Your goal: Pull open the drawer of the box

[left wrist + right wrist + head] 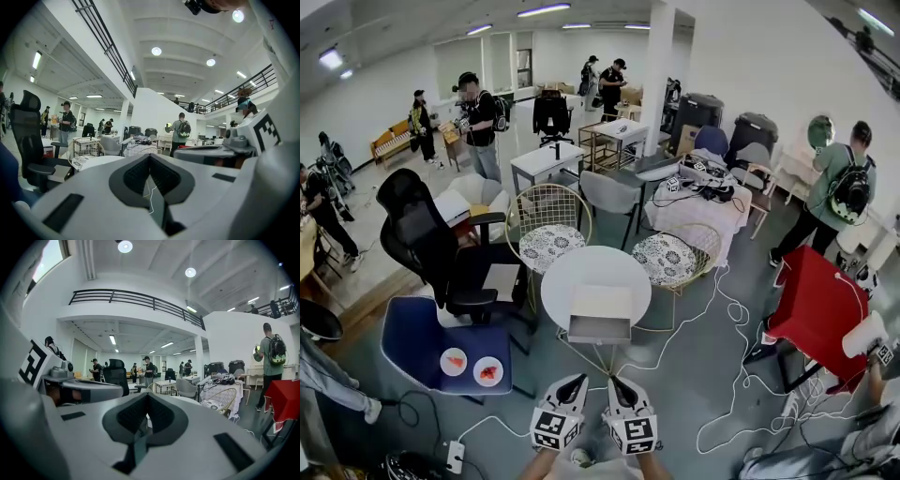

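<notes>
Left tongs [576,381] and right tongs [620,382] were closed, empty, well apart from the box [601,302] on the table [558,281]; approach or withdrawal fitted equally; the drawer's [598,329] state was unclear.

White walls [750,56] — grey floor [675,408], black office chair [422,244]

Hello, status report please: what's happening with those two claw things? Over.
Left gripper, right gripper: shut, empty. Pale rectangular drawer box on round white table, ahead, untouched. Loose white cable on floor nearby.

The head view's lower edge is cutting off the person's forearms [546,463], and the front of the box [600,315] is appearing too small to make out.
</notes>
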